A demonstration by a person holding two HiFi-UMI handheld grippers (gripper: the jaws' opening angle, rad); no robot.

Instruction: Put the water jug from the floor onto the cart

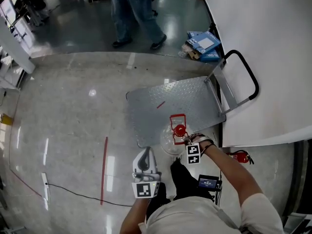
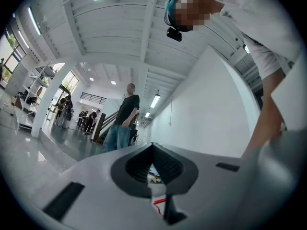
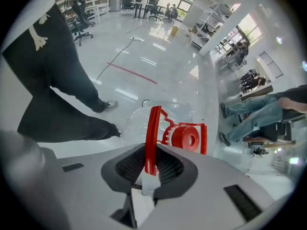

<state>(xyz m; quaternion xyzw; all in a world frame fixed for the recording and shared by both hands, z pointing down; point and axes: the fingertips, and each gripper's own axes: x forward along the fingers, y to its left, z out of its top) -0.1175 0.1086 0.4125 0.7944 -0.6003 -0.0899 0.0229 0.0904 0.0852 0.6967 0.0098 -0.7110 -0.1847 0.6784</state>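
A clear water jug (image 1: 169, 143) with a red cap (image 1: 180, 129) and a red carry handle (image 1: 178, 117) hangs at the near edge of the grey metal cart (image 1: 161, 94). My right gripper (image 1: 187, 139) points steeply down and is shut on that handle (image 3: 152, 123), which runs between the jaws of the right gripper (image 3: 150, 150). The cap (image 3: 187, 137) and the clear body (image 3: 139, 116) show just beyond them. My left gripper (image 1: 145, 156) is held near my body, left of the jug, with its jaws together on nothing. In its own view the left gripper (image 2: 153, 150) points about level across the room.
The cart's black push handle (image 1: 246, 74) stands at its far right against a white wall (image 1: 273, 57). Blue boxes (image 1: 204, 42) lie beyond it, a red fire extinguisher (image 1: 240, 156) by the wall. A person (image 1: 136, 13) walks past. A red floor line (image 1: 104, 169) and black cable (image 1: 73, 191) lie left.
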